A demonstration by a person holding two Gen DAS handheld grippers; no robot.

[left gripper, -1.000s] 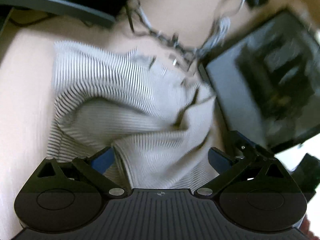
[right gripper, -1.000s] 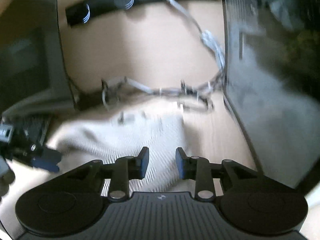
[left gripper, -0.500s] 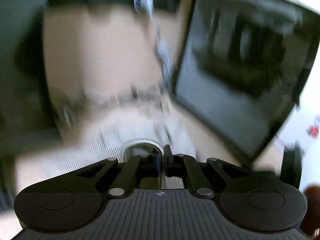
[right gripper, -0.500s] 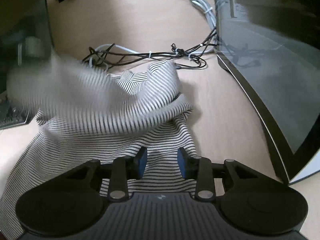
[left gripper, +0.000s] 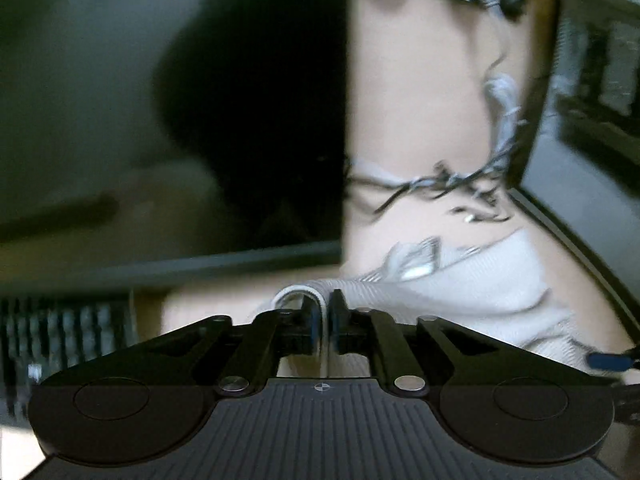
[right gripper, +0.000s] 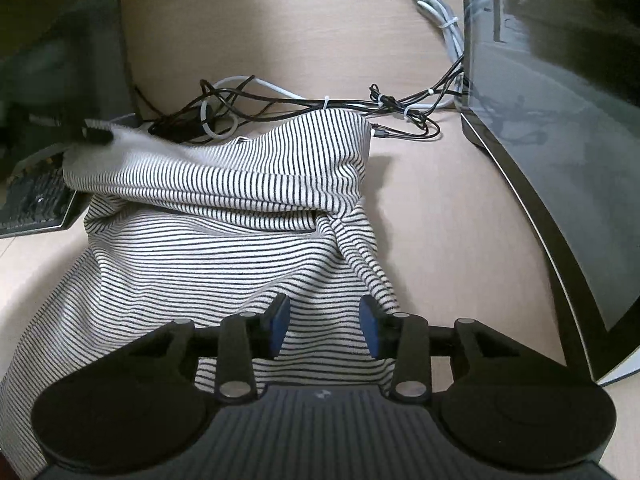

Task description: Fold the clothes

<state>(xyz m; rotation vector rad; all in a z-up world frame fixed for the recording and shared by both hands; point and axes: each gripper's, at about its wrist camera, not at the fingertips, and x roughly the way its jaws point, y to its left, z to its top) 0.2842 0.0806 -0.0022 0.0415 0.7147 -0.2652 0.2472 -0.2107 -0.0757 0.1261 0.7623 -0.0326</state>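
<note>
Pale wooden desk [right gripper: 432, 216] under striped garment [right gripper: 224, 264], tangled cables [right gripper: 304, 104], keyboard [right gripper: 32, 204].

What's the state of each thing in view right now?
striped shirt: crumpled, part folded, one edge lifted.
left claw: pinching a fold of the shirt, jaws opening.
right claw: open above the shirt, nothing pinched, jaws opening.
cables: tangled, behind the shirt.
monitor: screen dark.

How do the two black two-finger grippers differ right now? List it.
The left gripper has its blue-padded jaws nearly together, with a fold of the striped cream-and-black garment between them, and they are opening. The right gripper has its jaws well apart, opening, above flat cloth and pinching nothing. The left gripper lifts its fold; the right gripper hangs low over the garment. Both have blue pads.
</note>
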